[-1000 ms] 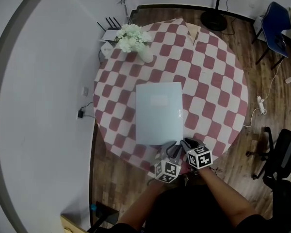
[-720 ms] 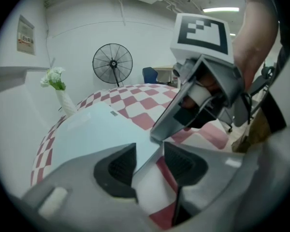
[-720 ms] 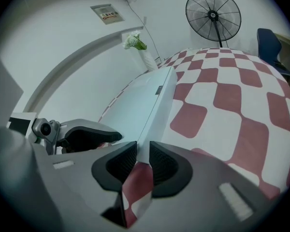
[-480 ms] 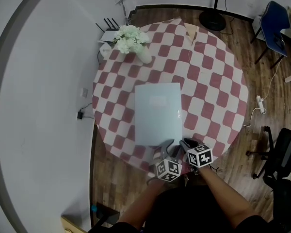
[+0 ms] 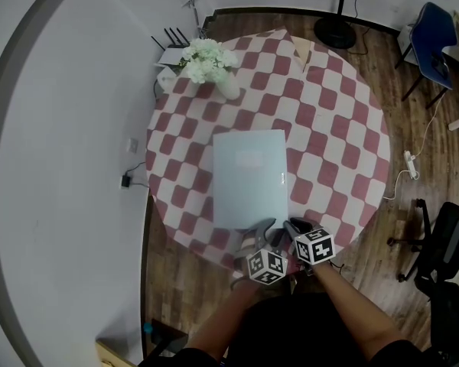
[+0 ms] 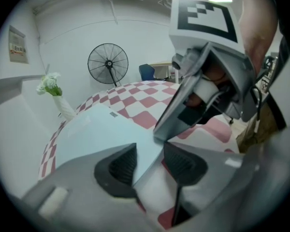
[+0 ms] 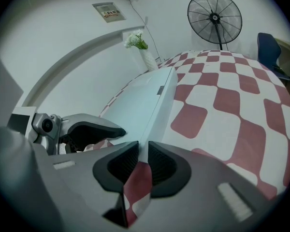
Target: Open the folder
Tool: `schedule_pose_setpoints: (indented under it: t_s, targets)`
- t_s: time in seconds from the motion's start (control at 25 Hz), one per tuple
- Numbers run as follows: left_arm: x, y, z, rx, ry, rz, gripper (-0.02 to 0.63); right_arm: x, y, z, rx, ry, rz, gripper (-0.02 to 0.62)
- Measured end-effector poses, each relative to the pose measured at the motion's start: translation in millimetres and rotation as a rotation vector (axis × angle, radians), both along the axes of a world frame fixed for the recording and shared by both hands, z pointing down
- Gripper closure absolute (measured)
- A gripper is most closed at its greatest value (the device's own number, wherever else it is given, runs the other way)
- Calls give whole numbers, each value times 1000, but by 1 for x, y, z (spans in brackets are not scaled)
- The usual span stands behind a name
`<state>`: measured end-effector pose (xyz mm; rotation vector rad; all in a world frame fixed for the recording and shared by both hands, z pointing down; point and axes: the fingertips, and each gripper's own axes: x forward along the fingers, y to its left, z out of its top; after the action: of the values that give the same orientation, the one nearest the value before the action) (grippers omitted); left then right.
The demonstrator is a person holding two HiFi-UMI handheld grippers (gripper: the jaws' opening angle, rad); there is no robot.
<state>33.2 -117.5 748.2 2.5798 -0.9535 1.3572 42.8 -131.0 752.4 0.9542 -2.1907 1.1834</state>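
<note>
A pale blue folder point(image 5: 250, 178) lies shut and flat on the round table point(image 5: 344, 144) with its red-and-white checked cloth. Both grippers are at its near edge. My left gripper point(image 5: 262, 234) is open; in the left gripper view point(image 6: 150, 161) the folder's point(image 6: 96, 129) near edge runs into the gap between the pads, which do not press on it. My right gripper point(image 5: 294, 226) is at the near right corner. In the right gripper view point(image 7: 143, 161) its jaws are closed to a thin slit, with the folder's point(image 7: 140, 103) edge running into it.
A white vase of flowers point(image 5: 210, 63) stands at the table's far left, beyond the folder. A floor fan point(image 5: 344, 21), a blue chair point(image 5: 432, 40) and a black office chair point(image 5: 447, 251) stand around the table on the wood floor. A wall is close on the left.
My left gripper's jaws have spread apart at the folder's near edge and its cube has rolled slightly. The right gripper and the folder have stayed put.
</note>
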Motion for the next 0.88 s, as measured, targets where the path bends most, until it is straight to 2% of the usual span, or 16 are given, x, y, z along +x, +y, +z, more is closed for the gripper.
schedule_pose_setpoints:
  t_s: [0.16,0.4,0.56,0.76,0.88]
  targets:
    - [-2,-1,-2,2,-25,-12,434,1,0,0,-8,-1,6,532]
    - [0,2,-9,18,-24,-20,459,1,0,1,-11,-11,-2,531]
    - [3,5,-12,38,-51,6,490,1,1,0,-10,-13,-5,531]
    - [10,12,-11,95,-155,126,559,1,1,-1,-10,-16,-16,532]
    - [10,12,-8,83,-155,124,561,1,0,0,-7,-17,-25,531]
